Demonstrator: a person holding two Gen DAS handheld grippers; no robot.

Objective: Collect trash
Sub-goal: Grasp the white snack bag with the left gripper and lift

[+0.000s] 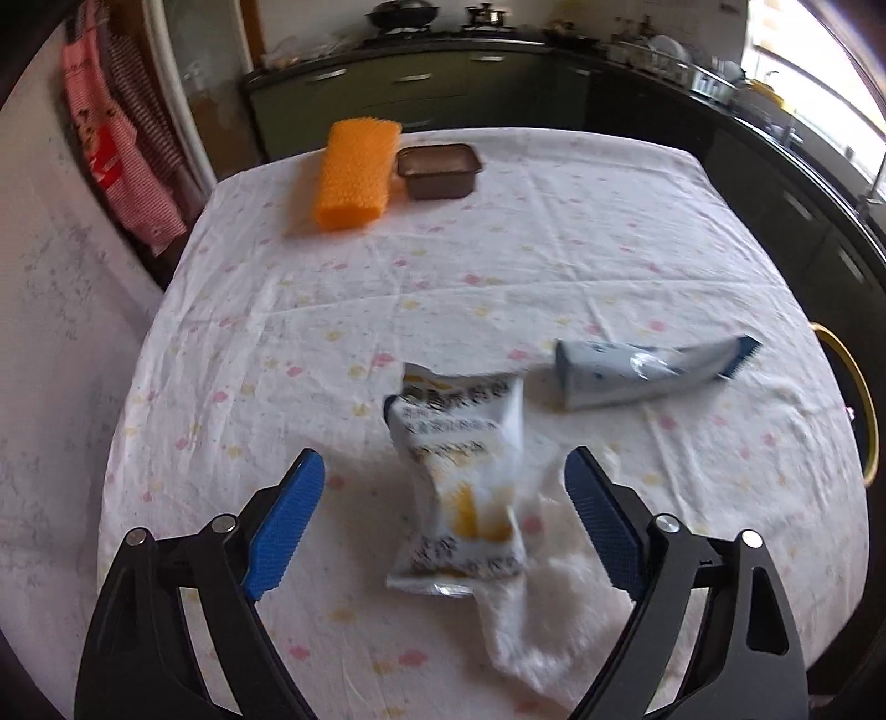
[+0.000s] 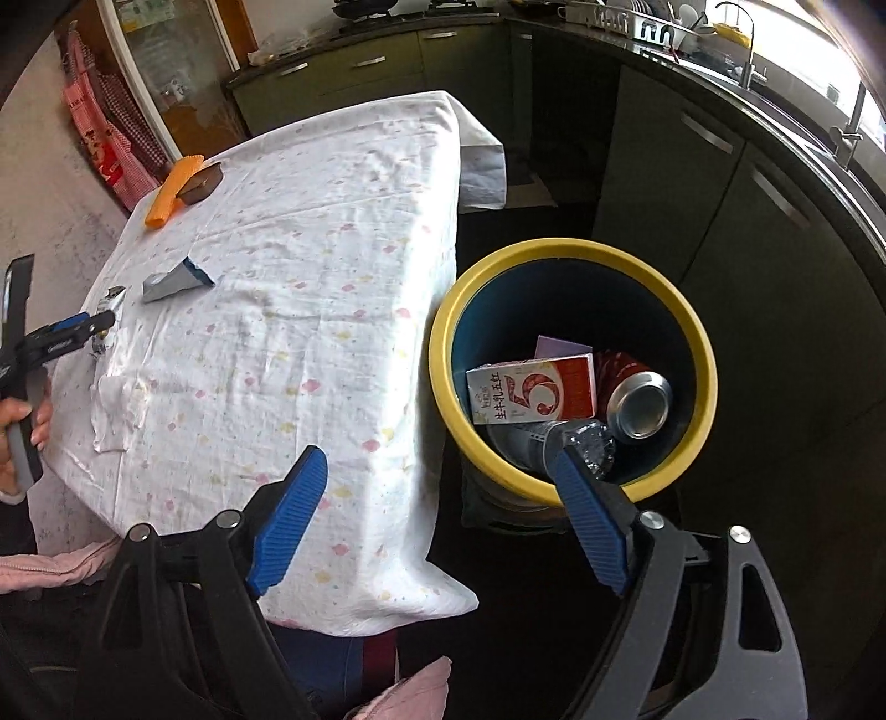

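The crumpled white-and-yellow foil snack wrapper (image 1: pixel 462 487) is seen on the cloth-covered bench (image 1: pixel 498 266), between the spread, empty left tongs (image 1: pixel 443 482). Judged light, crinkly, slippery; its pinched middle should be gripped. The right tongs (image 2: pixel 440 476) are spread, empty.

The left wrist camera looks down close over the table (image 1: pixel 498 266), facing the counter (image 1: pixel 443 50). The right wrist camera sits beside the table's edge (higher, further back), above the bin (image 2: pixel 570 255); both share the tablecloth.
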